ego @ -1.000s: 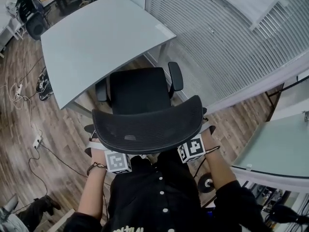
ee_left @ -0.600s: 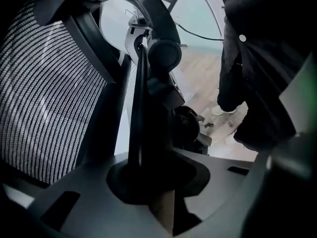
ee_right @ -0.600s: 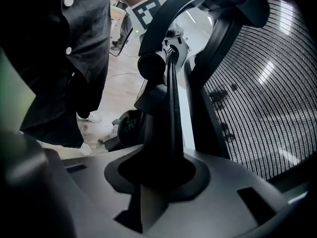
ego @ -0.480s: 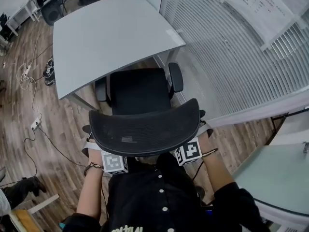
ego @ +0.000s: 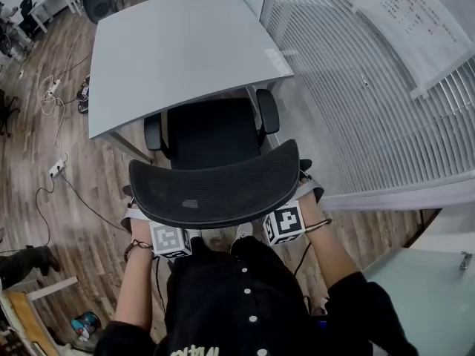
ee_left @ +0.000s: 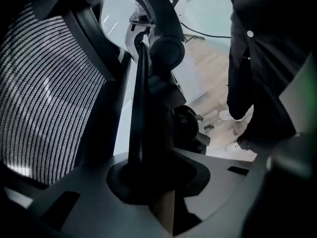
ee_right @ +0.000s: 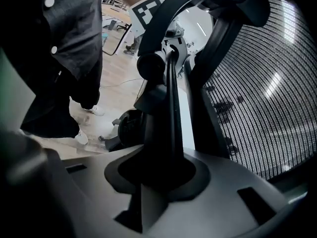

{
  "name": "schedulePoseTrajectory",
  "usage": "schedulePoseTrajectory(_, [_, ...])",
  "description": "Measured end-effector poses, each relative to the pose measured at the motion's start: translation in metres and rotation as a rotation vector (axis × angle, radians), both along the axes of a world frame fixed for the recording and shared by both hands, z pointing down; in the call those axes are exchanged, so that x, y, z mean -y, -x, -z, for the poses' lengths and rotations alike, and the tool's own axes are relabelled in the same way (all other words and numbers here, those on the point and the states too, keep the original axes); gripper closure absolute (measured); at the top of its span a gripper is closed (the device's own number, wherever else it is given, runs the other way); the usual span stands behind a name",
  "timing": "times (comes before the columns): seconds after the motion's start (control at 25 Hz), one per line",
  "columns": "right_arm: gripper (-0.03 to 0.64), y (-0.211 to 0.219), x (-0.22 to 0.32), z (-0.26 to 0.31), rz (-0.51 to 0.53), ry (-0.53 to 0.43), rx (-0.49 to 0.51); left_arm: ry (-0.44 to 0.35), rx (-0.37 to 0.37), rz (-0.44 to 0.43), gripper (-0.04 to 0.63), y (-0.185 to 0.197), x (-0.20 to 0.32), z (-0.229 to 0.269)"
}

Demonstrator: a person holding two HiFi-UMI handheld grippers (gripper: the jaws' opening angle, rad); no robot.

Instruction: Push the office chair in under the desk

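Observation:
The black office chair stands in front of the grey desk (ego: 178,43), its seat (ego: 211,132) reaching the desk's near edge and its armrests (ego: 154,133) just at that edge. The curved mesh backrest (ego: 215,188) faces me. My left gripper (ego: 165,228) is shut on the backrest's lower left rim, my right gripper (ego: 280,217) on its lower right rim. The fingertips are hidden behind the rim in the head view. The left gripper view shows the mesh (ee_left: 44,93) at left, the right gripper view shows the mesh (ee_right: 257,93) at right, each with a dark frame bar between the jaws.
A glass wall with blinds (ego: 356,87) runs close along the right of the chair. Cables and a power strip (ego: 56,170) lie on the wooden floor at left. Another chair (ego: 100,2) stands far back left. A second desk's corner (ego: 423,302) is at lower right.
The chair has rolled toward the desk with both grippers on its backrest. The seat's front has come up to the desk's edge.

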State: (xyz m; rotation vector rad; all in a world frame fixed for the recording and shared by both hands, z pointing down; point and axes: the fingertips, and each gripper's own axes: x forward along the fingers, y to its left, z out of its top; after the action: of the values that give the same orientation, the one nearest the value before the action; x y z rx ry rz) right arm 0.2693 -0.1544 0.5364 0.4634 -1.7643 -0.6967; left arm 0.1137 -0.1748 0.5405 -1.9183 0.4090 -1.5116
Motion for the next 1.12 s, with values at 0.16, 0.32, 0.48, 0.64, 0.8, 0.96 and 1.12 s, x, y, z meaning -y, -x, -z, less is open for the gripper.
schedulePoseTrajectory(0.16, [0.494,-0.010,0.014,-0.001,0.028,0.000,0.002,-0.023,-0.003,0.014,0.499,-0.011,0.010,0.000])
schedulePoseTrajectory(0.32, [0.494,-0.018,0.029,-0.001,0.048,-0.009,0.007,-0.034,-0.005,0.035,0.499,-0.017,0.023,-0.001])
schedulePoseTrajectory(0.48, [0.495,-0.024,0.045,-0.001,0.070,-0.016,0.009,-0.056,0.003,0.063,0.499,-0.020,0.037,-0.002])
schedulePoseTrajectory(0.64, [0.494,-0.030,0.061,-0.002,0.092,-0.018,0.008,-0.058,0.001,0.086,0.499,-0.027,0.049,-0.001])
schedulePoseTrajectory(0.8, [0.494,-0.036,0.078,-0.002,0.106,-0.015,0.007,-0.067,0.003,0.102,0.500,-0.033,0.063,-0.001])
schedulePoseTrajectory(0.96, [0.494,-0.039,0.095,-0.004,0.113,-0.018,0.007,-0.073,0.003,0.109,0.500,-0.036,0.079,-0.002])
schedulePoseTrajectory(1.12, [0.494,-0.040,0.114,-0.003,0.120,-0.016,0.009,-0.072,0.006,0.115,0.499,-0.037,0.097,-0.002])
